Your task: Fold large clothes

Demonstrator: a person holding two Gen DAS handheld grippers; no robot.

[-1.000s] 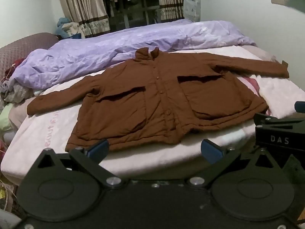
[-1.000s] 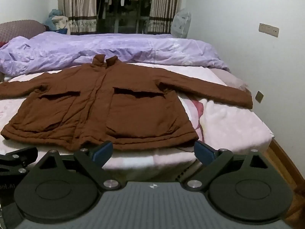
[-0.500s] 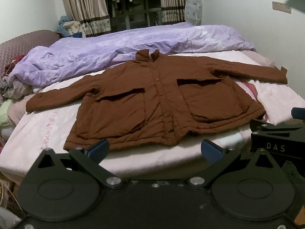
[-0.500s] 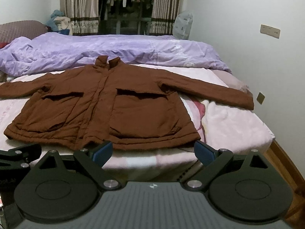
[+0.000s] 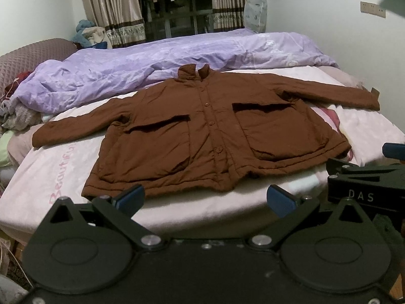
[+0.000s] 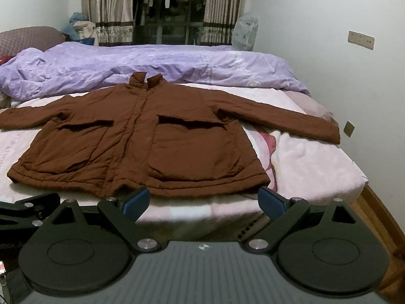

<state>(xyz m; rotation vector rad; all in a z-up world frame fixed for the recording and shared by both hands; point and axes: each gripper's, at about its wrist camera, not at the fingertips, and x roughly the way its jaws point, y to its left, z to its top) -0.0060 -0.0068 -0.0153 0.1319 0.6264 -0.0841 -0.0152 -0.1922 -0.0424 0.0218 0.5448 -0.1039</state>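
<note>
A brown padded jacket [image 5: 210, 136] [image 6: 141, 139] lies flat and face up on the bed, buttoned, collar toward the far side, both sleeves spread out sideways. Its hem runs along the near edge of the bed. My left gripper [image 5: 206, 200] hovers open just short of the hem, with nothing between its blue pads. My right gripper [image 6: 205, 201] is likewise open and empty, level with the hem's right half. The right gripper's black body [image 5: 364, 177] shows at the right edge of the left wrist view.
The bed has a pale pink sheet [image 5: 50, 172] [image 6: 316, 167]. A crumpled lilac duvet [image 5: 152, 68] [image 6: 126, 63] lies behind the jacket. A white wall [image 6: 329, 50] borders the bed's right side. Curtains and hanging clothes [image 6: 164, 5] stand at the back; loose clothing [image 5: 17, 116] piles at the left.
Both cameras have edged slightly forward and tilted, so the jacket sits a little lower and larger in view. The jacket itself has not moved and both grippers stay open.
</note>
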